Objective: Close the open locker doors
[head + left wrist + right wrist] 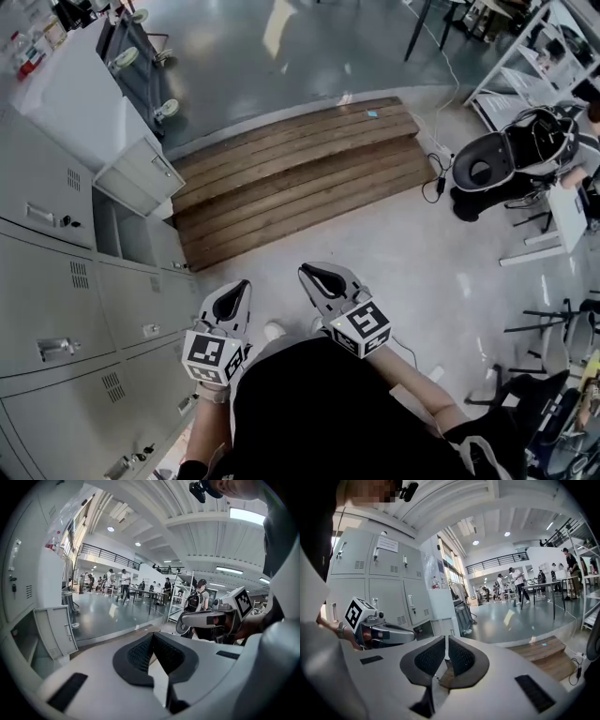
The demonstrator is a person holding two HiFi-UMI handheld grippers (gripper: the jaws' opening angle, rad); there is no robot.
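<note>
Two white hand-held tools, both empty. Left tool (152, 638): black ribbed pads meet at the tips, jaws together, nothing between them. Right tool (446, 644): pads drawn to a thin slit, all but together, nothing between them. Both are held side by side close to the person's black-clad body, tips pointing away from it, above the pale speckled floor (394, 234). Each carries its cube with black square markers.

Landmark: bank of pale grey metal lockers (56, 281) with small vents and handles.
- Left tool is the nearer to the bank, apart from it and touching no door.
- Right tool sits on the far side of the left tool from the bank.
- One pale grey locker door (141, 173) stands swung out at the bank's far end, leaving its compartment (117, 230) open. Doors nearer the person along the bank lie flush.
- Low platform of brown wooden planks (300, 169) lies on the floor just beyond the open door, out from the bank.
- White box-shaped cabinet (66, 94) stands past the bank's far end, beside the open door.
</note>
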